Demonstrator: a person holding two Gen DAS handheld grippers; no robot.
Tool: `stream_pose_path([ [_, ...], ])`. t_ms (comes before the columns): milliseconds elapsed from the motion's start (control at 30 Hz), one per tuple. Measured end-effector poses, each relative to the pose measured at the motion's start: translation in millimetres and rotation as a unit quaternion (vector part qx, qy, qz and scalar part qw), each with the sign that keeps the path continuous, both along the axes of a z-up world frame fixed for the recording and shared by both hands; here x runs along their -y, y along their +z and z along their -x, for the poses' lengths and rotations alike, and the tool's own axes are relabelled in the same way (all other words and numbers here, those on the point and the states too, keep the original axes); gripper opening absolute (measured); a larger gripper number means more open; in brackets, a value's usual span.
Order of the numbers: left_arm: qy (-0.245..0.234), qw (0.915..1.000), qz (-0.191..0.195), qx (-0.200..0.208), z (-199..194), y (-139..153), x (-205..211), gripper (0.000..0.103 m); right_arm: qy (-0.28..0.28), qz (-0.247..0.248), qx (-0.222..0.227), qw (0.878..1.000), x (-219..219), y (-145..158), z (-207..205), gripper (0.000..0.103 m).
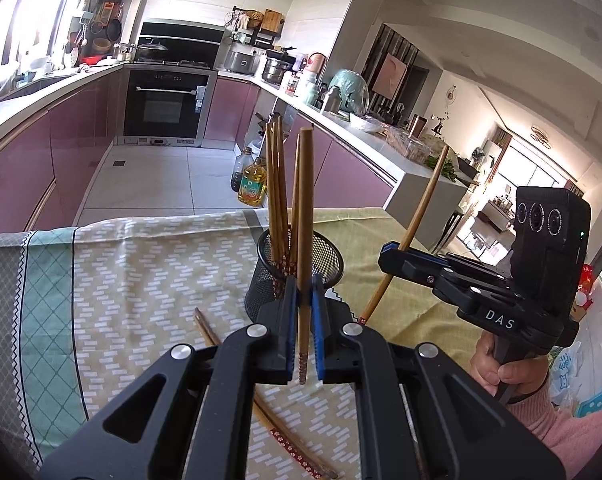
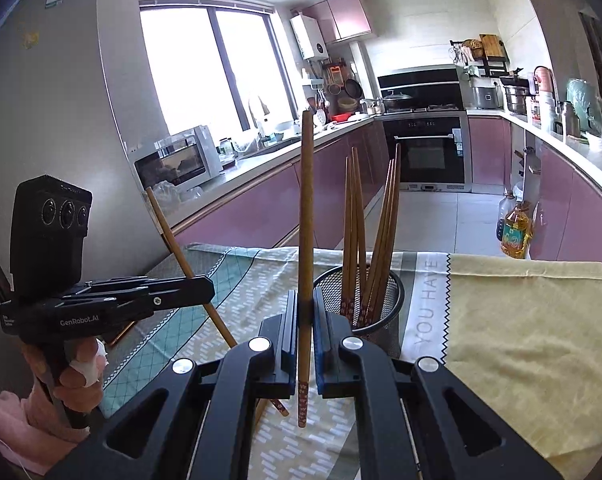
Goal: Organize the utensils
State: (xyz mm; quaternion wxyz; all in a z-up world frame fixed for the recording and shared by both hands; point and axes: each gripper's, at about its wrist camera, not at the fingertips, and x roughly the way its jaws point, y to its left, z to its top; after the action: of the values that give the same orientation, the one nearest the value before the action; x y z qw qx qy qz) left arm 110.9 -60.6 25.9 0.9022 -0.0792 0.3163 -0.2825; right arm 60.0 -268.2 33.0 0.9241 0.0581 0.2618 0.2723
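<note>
A black mesh holder stands on the tablecloth with several wooden chopsticks upright in it; it also shows in the right wrist view. My left gripper is shut on one wooden chopstick, held upright just in front of the holder. My right gripper is shut on another wooden chopstick, held upright left of the holder. The right gripper shows at the right of the left wrist view with its chopstick tilted. The left gripper shows in the right wrist view.
Two loose chopsticks lie on the patterned tablecloth under my left gripper. A plain yellow cloth covers the table's right part. Beyond the table edge is kitchen floor with oil bottles and pink cabinets.
</note>
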Motion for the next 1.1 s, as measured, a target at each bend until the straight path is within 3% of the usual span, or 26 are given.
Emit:
stream_pose_path([
  [1100,-0.011,0.9982,-0.008,0.058,-13,49,23,0.007,-0.001,-0.001,0.048,0.999,0,41,-16,0.006],
])
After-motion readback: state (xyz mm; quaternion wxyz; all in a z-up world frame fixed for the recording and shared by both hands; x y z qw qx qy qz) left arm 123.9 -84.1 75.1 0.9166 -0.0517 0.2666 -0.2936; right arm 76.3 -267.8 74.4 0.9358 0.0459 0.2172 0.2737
